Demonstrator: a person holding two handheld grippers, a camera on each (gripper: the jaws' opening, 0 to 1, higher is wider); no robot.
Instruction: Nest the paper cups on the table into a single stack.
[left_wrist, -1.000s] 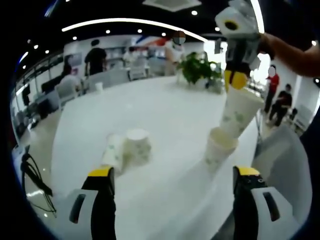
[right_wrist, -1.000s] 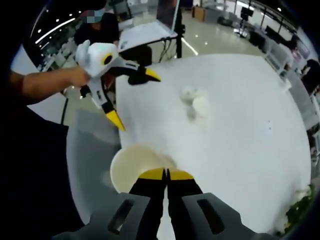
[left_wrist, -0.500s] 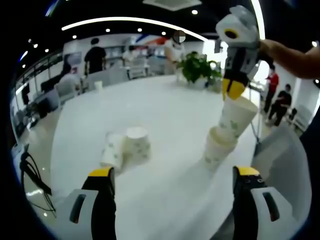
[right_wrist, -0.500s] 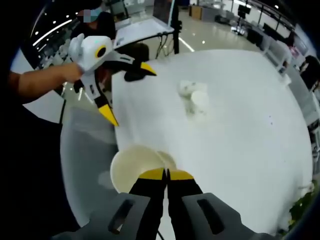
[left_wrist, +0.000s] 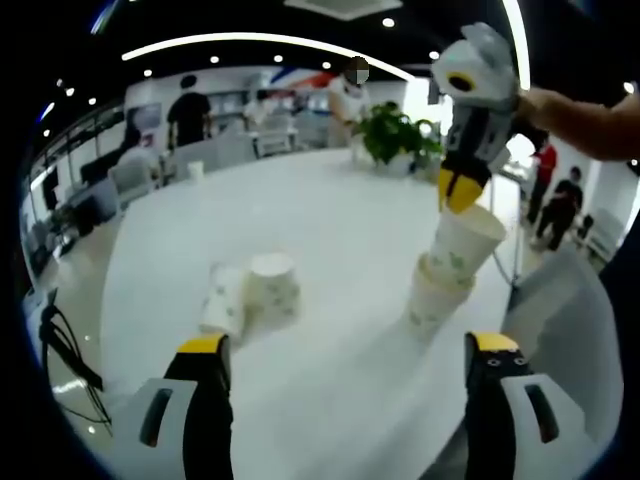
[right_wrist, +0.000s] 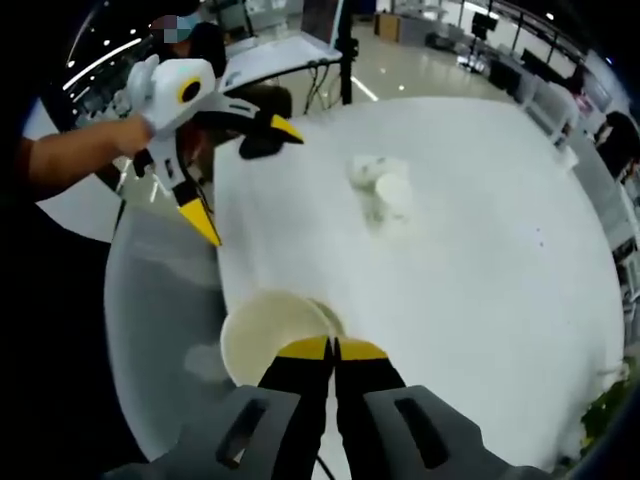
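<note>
Paper cup (left_wrist: 463, 245) sunk deeper into lower cup (left_wrist: 432, 297) | right hand-held gripper (left_wrist: 459, 190) clamped

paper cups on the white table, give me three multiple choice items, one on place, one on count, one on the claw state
1. Where is the cup held by the right claw?
A. flat on the floor
B. tilted into the upright cup at the table edge
C. beside the plant

2. How many cups sit apart, mid-table?
A. two
B. five
C. none

3. How is the left claw?
A. shut on a cup
B. open, holding nothing
C. shut on a plant

Answers:
1 B: the right claw pinches the held cup by its rim, its base inside the lower cup.
2 A: a lying cup and an inverted cup.
3 B: the left claw has its jaws wide apart.
</note>
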